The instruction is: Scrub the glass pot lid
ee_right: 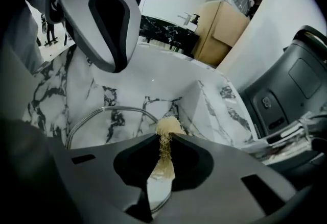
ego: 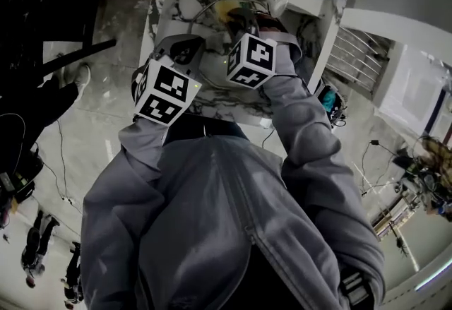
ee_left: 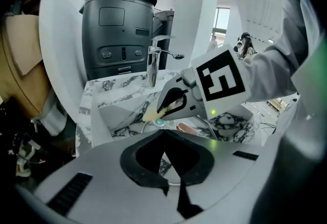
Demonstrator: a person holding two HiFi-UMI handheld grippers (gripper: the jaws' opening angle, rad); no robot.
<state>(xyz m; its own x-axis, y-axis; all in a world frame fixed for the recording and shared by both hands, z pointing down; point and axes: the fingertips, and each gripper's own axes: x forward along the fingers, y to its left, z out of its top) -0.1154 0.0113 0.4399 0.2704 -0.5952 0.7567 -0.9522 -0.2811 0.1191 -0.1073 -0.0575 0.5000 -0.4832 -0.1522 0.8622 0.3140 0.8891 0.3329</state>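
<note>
Resting in the sink (ee_right: 66, 85), clear metal-rimmed glass pot lid (ee_right: 107, 126); left hand-held gripper (ee_left: 166, 135) closed, right hand-held gripper (ee_right: 163, 139) pinches beige scrubber (ee_right: 168, 126).

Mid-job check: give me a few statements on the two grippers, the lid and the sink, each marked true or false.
1. The right gripper is shut on a yellowish scrub pad. True.
2. The left gripper has its jaws wide apart. False: the jaws are together at the tips.
3. The glass pot lid is in the marble sink. True.
4. Both grippers hang over the floor, away from the sink. False: the head view shows both over the sink basin.
</note>
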